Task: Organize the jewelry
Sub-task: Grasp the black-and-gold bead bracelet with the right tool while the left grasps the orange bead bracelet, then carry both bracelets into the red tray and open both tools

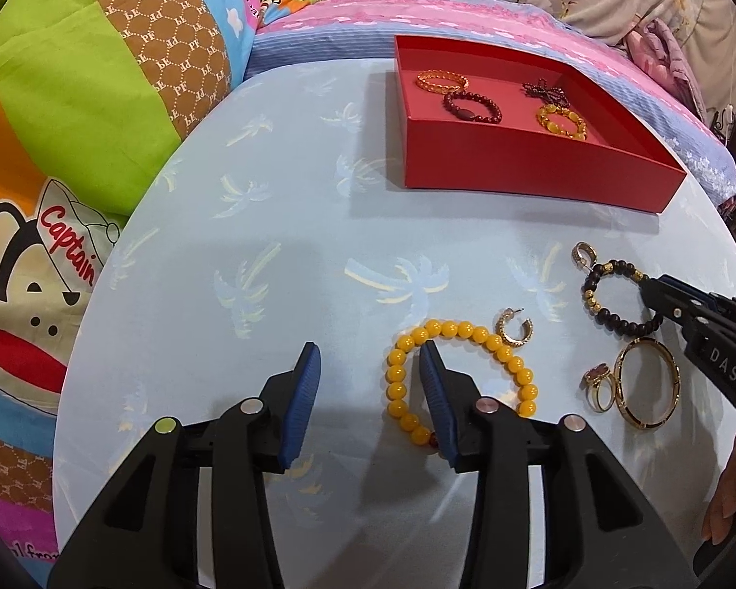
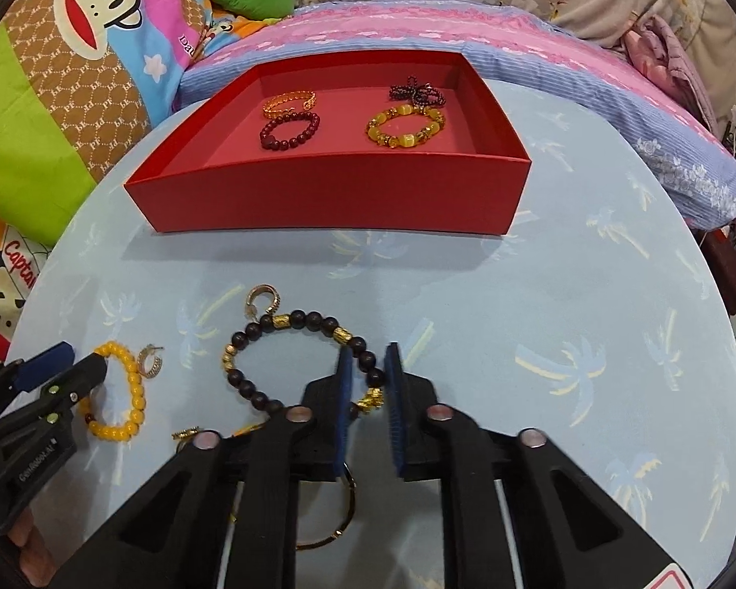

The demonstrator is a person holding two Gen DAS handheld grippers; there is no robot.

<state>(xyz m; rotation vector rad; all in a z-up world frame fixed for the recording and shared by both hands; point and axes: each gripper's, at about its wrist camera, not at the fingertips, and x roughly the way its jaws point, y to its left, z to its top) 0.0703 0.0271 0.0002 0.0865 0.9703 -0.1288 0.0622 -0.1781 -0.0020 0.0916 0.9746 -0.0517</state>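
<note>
A yellow bead bracelet lies flat on the pale blue cloth. My left gripper stands open over its left side, with one finger inside the loop and the other outside; the pads are clear of the beads. A dark bead bracelet with gold spacers lies further right, and my right gripper is shut on its right side. In the left wrist view the right gripper comes in from the right edge onto the dark bracelet. The right wrist view shows the left gripper at the yellow bracelet.
A red box at the back holds several bracelets. Loose on the cloth are two gold hoop earrings, a gold bangle and a stone ring. Patterned pillows and bedding ring the round table.
</note>
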